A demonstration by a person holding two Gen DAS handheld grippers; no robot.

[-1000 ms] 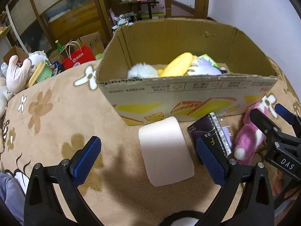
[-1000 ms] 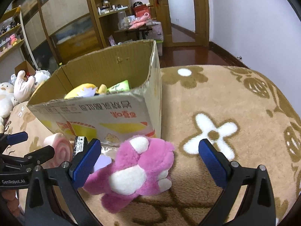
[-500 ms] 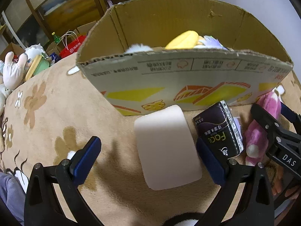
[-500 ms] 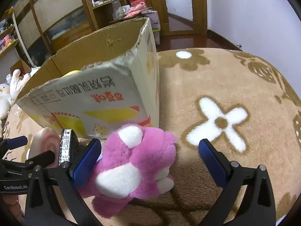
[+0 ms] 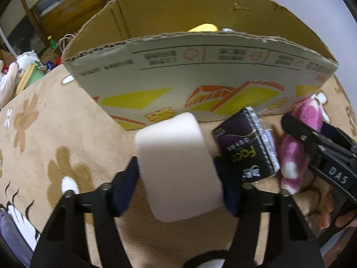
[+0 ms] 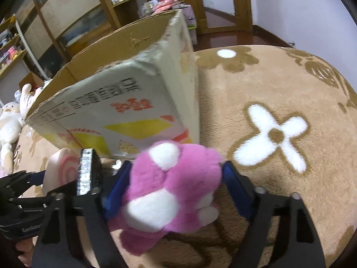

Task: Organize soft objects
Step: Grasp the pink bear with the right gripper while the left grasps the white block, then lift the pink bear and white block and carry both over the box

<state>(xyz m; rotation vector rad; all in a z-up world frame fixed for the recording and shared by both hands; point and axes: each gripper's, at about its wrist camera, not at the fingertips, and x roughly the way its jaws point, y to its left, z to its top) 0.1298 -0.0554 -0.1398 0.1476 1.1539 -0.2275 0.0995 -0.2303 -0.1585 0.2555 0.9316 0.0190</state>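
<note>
Firstly, left wrist view: the left gripper [image 5: 178,185] is clamped on a white foam block [image 5: 178,167], held before the cardboard box [image 5: 200,78]; a dark packet [image 5: 247,149] is seen just beside it on the blanket [image 5: 55,134]. Next, right wrist view: the right gripper [image 6: 176,189] is closed on a pink plush [image 6: 171,192], at the box's near corner.

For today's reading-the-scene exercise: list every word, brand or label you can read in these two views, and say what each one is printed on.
"DAS": on the right gripper, seen from the left wrist.
"FOCC", upside down, last letter uncertain: on the dark packet.
Small white characters on that packet: too blurred.
Black and red print on the cardboard box: upside down, unreadable.
Lettering on the left gripper: too blurred.
</note>
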